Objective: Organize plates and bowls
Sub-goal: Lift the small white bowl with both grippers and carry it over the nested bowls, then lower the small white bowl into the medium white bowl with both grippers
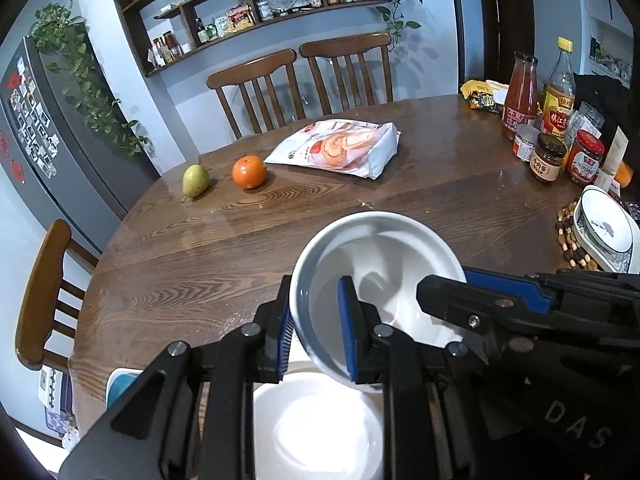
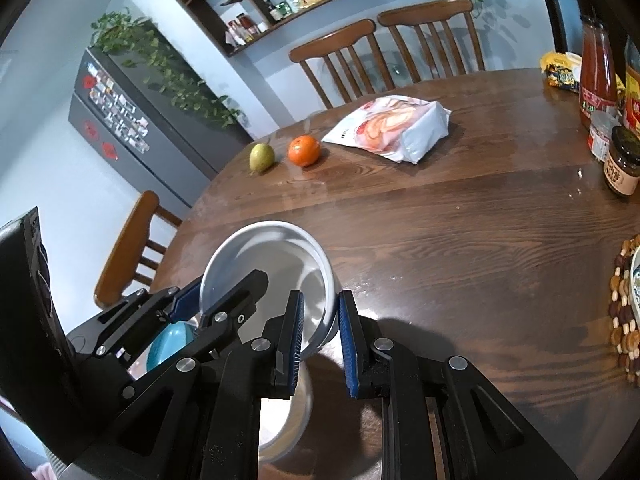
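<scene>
At lower centre, both grippers pinched the tilted white bowl [image 1: 384,276] by opposite rims, left gripper [image 1: 316,328] and right gripper [image 2: 320,336] nearly closed, above a white plate [image 1: 320,432].

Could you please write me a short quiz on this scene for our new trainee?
1. True or false: only the left gripper holds the white bowl.
2. Which fruit lies nearer the bread bag? A) pear B) orange
3. Fill in: below the tilted bowl lies a white ____.
Key: 1 false, the right gripper grips its rim too; 2 B; 3 plate.
</scene>
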Motion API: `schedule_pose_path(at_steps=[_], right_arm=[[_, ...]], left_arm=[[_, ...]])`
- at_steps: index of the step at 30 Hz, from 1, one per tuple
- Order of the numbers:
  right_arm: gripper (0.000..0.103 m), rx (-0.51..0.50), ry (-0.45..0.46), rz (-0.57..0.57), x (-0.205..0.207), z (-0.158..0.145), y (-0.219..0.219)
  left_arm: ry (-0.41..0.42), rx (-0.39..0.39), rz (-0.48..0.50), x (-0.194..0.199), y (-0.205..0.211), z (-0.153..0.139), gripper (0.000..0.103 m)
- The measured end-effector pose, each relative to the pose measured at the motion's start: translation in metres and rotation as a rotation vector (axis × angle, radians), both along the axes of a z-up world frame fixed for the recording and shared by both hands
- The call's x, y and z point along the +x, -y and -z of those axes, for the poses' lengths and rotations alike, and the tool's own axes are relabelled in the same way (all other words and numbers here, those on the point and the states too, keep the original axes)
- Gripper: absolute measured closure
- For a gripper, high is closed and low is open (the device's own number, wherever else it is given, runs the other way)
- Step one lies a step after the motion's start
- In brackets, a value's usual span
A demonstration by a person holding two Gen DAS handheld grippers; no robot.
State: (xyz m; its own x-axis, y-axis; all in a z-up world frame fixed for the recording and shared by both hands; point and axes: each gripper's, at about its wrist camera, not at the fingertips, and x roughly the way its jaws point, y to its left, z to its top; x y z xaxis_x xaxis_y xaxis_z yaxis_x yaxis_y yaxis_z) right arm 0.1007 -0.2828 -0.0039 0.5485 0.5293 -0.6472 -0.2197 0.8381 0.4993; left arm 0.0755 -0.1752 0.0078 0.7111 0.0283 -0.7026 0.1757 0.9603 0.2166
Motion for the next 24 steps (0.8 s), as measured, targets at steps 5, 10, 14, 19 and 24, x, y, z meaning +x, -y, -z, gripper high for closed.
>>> schedule_pose_path(at_steps=[5,10,14,19,24], right_arm=[[0.082,-0.013,0.008,-0.015,-0.009,-0.005,-0.009],[0.082,-0.018,0.008,-0.025,-0.018,-0.007,-0.018],[0.082,-0.026,0.007,-0.032,-0.023,-0.007,-0.027],[0.082,-0.032,0.003,-0.036,-0.029,-0.008,-0.038],[0.082,-0.042,-0.001,-0.039,-0.035,-0.009,-0.049]], left_arm=[[0.010,-0.016,-0.013,-0.010,-0.009,-0.003,0.084],[0.016,-0.015,-0.020,-0.018,-0.017,-0.004,0.084],[0.013,-0.019,-0.024,-0.024,-0.026,-0.004,0.084],[0.012,-0.022,-0.026,-0.029,-0.036,-0.004,0.084],[0.011,-0.025,-0.028,-0.034,-0.045,-0.004,0.084]])
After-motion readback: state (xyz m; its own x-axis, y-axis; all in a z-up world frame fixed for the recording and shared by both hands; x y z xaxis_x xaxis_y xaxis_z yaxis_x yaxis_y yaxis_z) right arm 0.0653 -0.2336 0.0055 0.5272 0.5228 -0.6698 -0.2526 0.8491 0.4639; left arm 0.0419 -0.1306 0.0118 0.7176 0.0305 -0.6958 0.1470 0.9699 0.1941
